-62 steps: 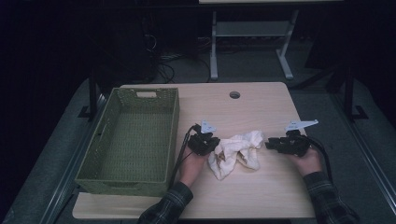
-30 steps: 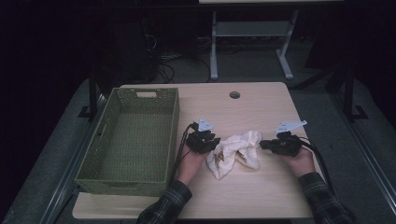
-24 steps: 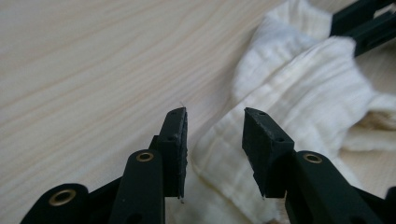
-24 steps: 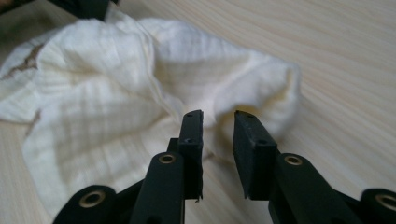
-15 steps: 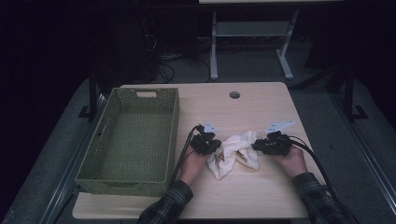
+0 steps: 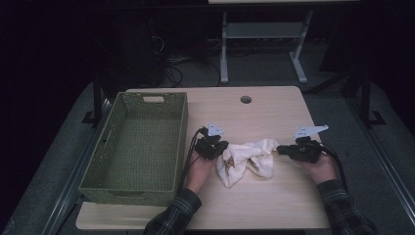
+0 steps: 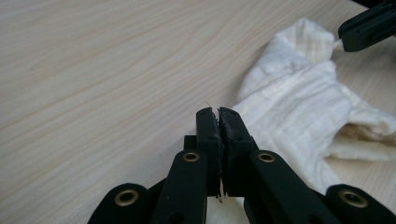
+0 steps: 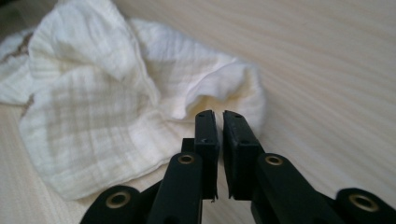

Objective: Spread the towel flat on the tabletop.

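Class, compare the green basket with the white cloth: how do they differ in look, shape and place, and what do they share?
The basket is green and woven; the cloth is white. The basket holds a stiff box shape; the cloth lies crumpled. The basket stands at the left; the cloth lies right of it. Both rest on the wooden table.

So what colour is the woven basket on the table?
Olive green woven basket, clearest in the high view.

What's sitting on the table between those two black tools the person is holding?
A crumpled white cloth lies between the left tool and the right tool, seen from the high view.
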